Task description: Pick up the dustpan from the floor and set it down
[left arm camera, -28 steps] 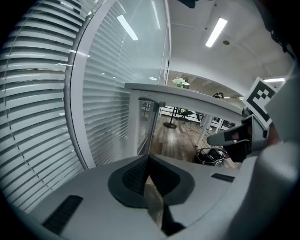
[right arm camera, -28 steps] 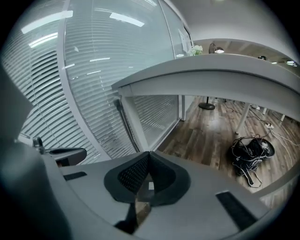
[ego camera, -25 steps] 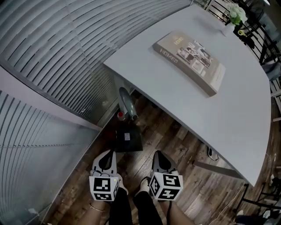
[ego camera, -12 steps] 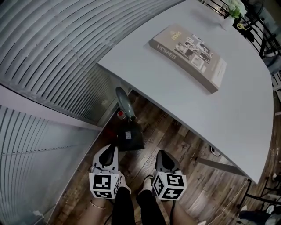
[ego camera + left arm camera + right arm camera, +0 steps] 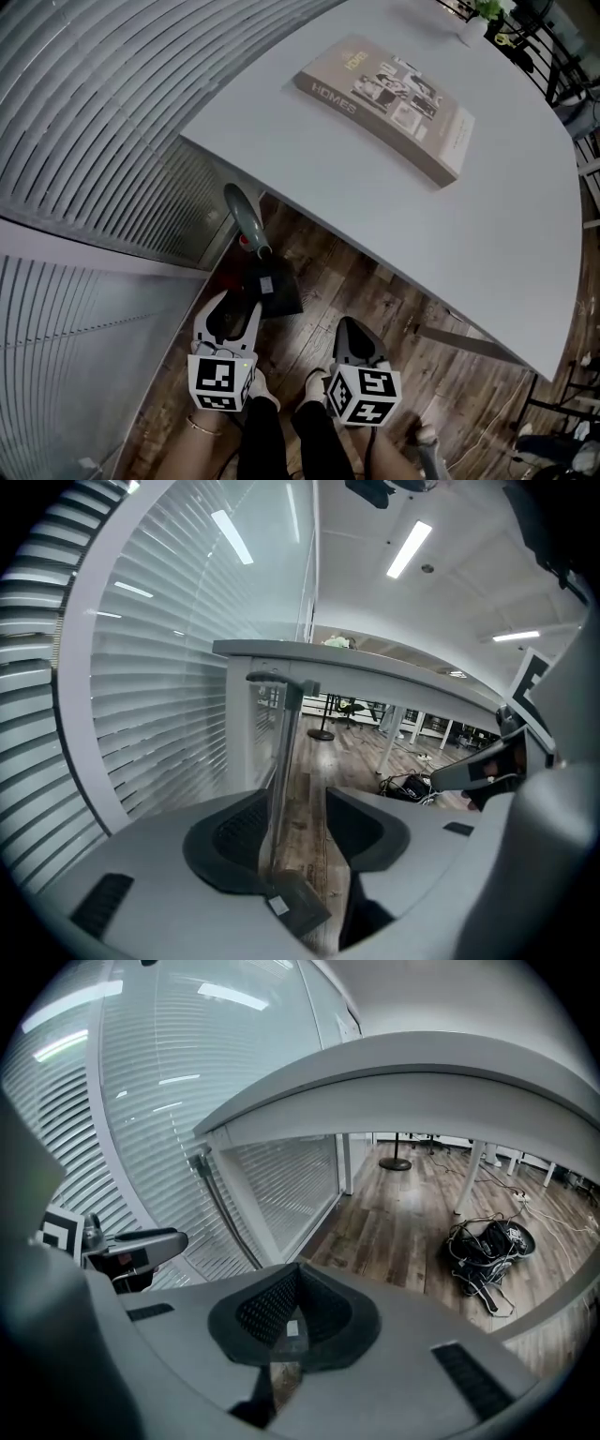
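Dark long-handled dustpan (image 5: 274,289), handle (image 5: 246,217) between just-opened left gripper (image 5: 241,306) jaws, right gripper (image 5: 349,325) clenched: liable to topple if nudged before clamping.

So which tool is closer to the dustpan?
Left. The left tool is right at the dustpan, jaws just opened with its handle between them. The right tool sits off to its right, shut and apart.

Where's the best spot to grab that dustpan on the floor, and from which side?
Grip the dustpan by its thin shaft just above the pan, from the person's side. It stands nearly upright and slim enough for the jaws, while the pan lies flat on the floor. The left gripper has just been opening its jaws, with the shaft between them.
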